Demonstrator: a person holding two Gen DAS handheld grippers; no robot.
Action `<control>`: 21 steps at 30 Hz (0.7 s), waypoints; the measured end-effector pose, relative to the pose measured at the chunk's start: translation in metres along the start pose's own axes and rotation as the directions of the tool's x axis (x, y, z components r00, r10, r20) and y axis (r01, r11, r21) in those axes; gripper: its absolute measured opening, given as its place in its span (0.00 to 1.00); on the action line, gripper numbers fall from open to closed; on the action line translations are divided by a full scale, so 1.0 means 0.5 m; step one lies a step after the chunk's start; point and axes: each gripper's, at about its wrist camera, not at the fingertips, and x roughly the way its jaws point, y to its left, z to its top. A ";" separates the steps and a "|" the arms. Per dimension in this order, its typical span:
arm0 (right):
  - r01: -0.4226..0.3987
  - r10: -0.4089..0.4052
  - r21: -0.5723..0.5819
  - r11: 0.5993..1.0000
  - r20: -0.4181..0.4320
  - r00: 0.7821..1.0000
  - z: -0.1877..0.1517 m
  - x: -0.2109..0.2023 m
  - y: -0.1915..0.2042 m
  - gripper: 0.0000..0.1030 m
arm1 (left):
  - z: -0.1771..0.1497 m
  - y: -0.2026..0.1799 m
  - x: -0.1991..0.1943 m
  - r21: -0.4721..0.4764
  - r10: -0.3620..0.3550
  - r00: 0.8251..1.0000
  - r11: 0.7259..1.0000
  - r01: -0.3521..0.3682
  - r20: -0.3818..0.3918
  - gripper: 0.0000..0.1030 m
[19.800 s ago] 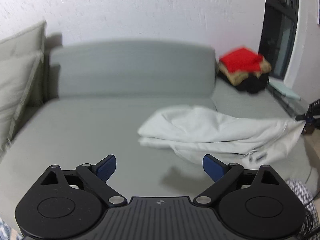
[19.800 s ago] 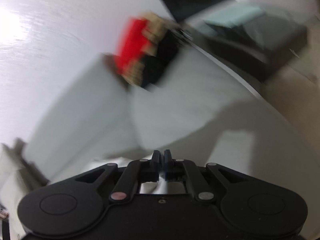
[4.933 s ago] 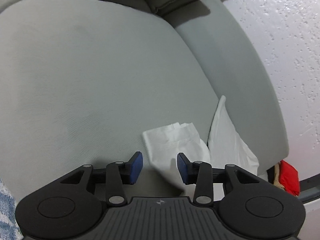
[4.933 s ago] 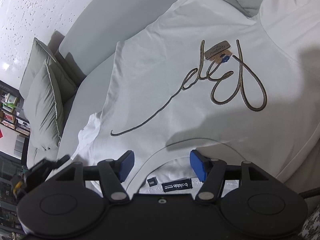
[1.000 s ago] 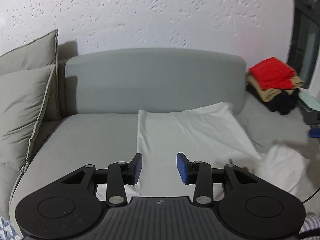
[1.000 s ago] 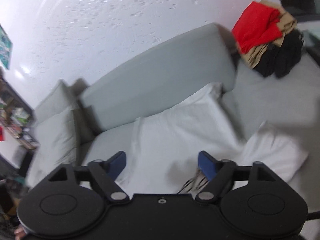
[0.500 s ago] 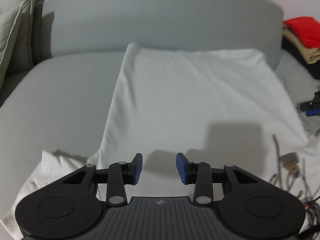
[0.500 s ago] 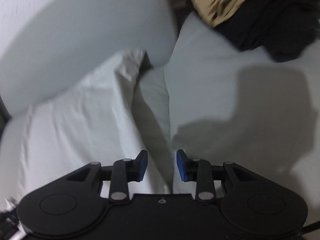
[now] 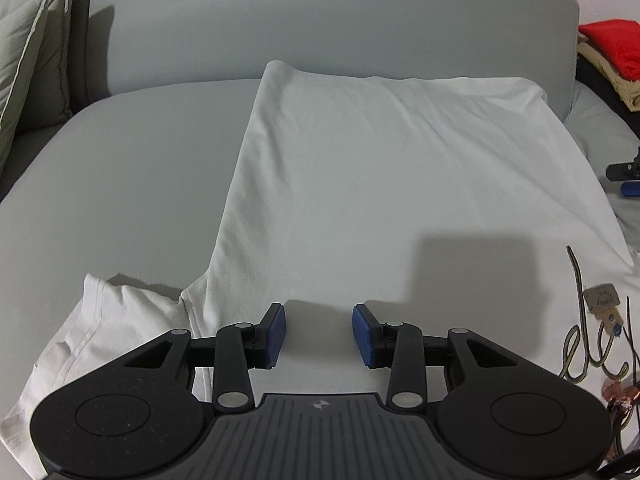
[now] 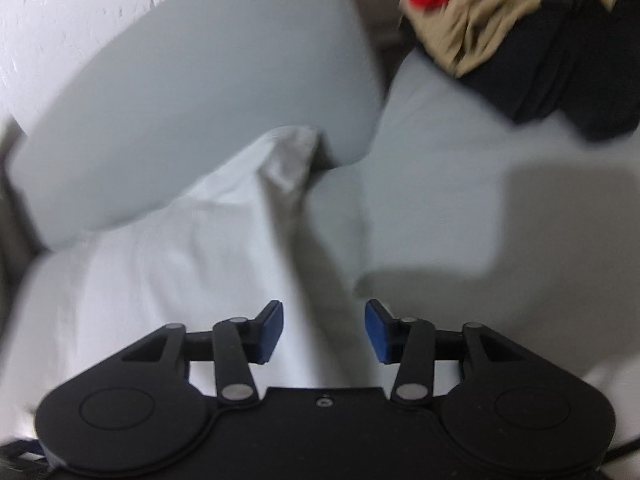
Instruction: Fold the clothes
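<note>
From the left wrist camera, a white T-shirt (image 9: 384,184) lies spread flat on the seat of a grey sofa (image 9: 120,184), its far edge against the backrest, and the left claw (image 9: 318,334) hangs over the shirt's near part with its blue pads apart and gripping nothing. From the right wrist camera, blurred, the right claw (image 10: 324,330) sits over the shirt's right edge (image 10: 296,264), its jaws opening with nothing pinched, while a stack of red, tan and black clothes (image 10: 520,40) rests at the sofa's far right corner.

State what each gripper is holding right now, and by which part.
Nothing. The left gripper stands open over the white T-shirt; the right gripper, jaws opening, pinches no cloth.
</note>
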 end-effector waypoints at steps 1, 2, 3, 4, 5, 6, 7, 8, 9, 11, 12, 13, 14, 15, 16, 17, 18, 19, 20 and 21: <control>0.031 -0.031 -0.023 0.999 -0.007 0.999 0.001 0.005 0.001 0.40 | 0.002 0.000 0.000 -0.006 -0.003 1.000 1.000 0.003 0.000 0.36; 0.032 -0.032 -0.027 0.999 -0.029 0.999 0.002 0.015 -0.002 0.37 | 0.003 0.001 0.000 -0.011 -0.006 1.000 1.000 0.006 0.000 0.36; 0.030 -0.031 -0.030 0.999 -0.047 0.998 0.002 0.023 -0.005 0.37 | 0.004 0.001 0.000 -0.013 -0.009 1.000 1.000 0.009 0.000 0.36; 0.014 -0.016 -0.026 1.000 -0.055 0.998 0.002 0.030 -0.005 0.37 | 0.005 0.001 -0.001 -0.014 -0.013 1.000 1.000 0.013 -0.001 0.36; -0.020 0.019 -0.014 1.000 -0.065 0.998 0.001 0.034 -0.005 0.37 | 0.005 0.000 -0.001 -0.014 -0.016 1.000 1.000 0.016 -0.001 0.36; -0.053 0.053 -0.002 0.999 -0.076 0.996 0.001 0.039 -0.005 0.37 | 0.006 0.000 -0.002 -0.014 -0.020 1.000 1.000 0.020 -0.002 0.36; -0.086 0.087 0.013 0.996 -0.085 0.993 0.001 0.043 -0.006 0.37 | 0.006 0.000 -0.002 -0.012 -0.022 1.000 1.000 0.022 -0.002 0.36; -0.107 0.109 0.024 0.994 -0.093 0.990 0.001 0.046 -0.005 0.37 | 0.006 0.000 -0.001 -0.012 -0.022 1.000 1.000 0.022 -0.003 0.36; -0.105 0.107 0.022 0.994 -0.098 0.989 0.002 0.050 -0.002 0.37 | 0.006 0.000 0.000 -0.012 -0.023 1.000 1.000 0.023 -0.003 0.36; -0.104 0.106 0.021 0.994 -0.108 0.988 0.004 0.057 0.002 0.37 | 0.006 0.001 0.001 -0.013 -0.024 1.000 1.000 0.024 -0.005 0.36; -0.111 0.114 0.029 0.993 -0.115 0.987 0.003 0.059 0.004 0.37 | 0.006 0.001 0.001 -0.014 -0.025 1.000 1.000 0.025 -0.005 0.36; -0.119 0.122 0.036 0.992 -0.122 0.985 0.003 0.061 0.005 0.37 | 0.006 0.002 0.002 -0.014 -0.026 1.000 1.000 0.026 -0.006 0.36; -0.123 0.127 0.036 0.992 -0.127 0.984 0.002 0.061 0.008 0.37 | 0.005 0.002 0.002 -0.013 -0.025 1.000 1.000 0.025 -0.006 0.36; -0.122 0.123 0.018 0.992 -0.128 0.984 0.000 0.058 0.014 0.37 | 0.005 0.001 0.003 -0.011 -0.024 1.000 1.000 0.024 -0.008 0.36; -0.120 0.119 0.000 0.993 -0.130 0.984 -0.003 0.055 0.021 0.36 | 0.005 0.000 0.004 -0.010 -0.023 1.000 1.000 0.023 -0.009 0.37; -0.119 0.116 -0.014 0.993 -0.133 0.984 -0.005 0.055 0.026 0.34 | 0.005 -0.001 0.005 -0.009 -0.021 1.000 1.000 0.021 -0.008 0.37; -0.118 0.114 -0.017 0.993 -0.142 0.983 -0.007 0.060 0.030 0.31 | 0.005 -0.003 0.006 -0.008 -0.019 1.000 1.000 0.019 -0.008 0.37; -0.120 0.116 -0.018 0.993 -0.148 0.982 -0.010 0.062 0.033 0.23 | 0.005 -0.004 0.005 -0.006 -0.017 1.000 1.000 0.017 -0.007 0.37; -0.125 0.122 -0.016 0.992 -0.145 0.982 -0.013 0.061 0.036 0.22 | 0.004 -0.005 0.005 -0.004 -0.016 1.000 1.000 0.016 -0.007 0.37; -0.120 0.116 -0.025 0.992 -0.137 0.984 -0.014 0.063 0.042 0.19 | 0.002 -0.006 0.003 -0.001 -0.015 1.000 1.000 0.015 -0.006 0.37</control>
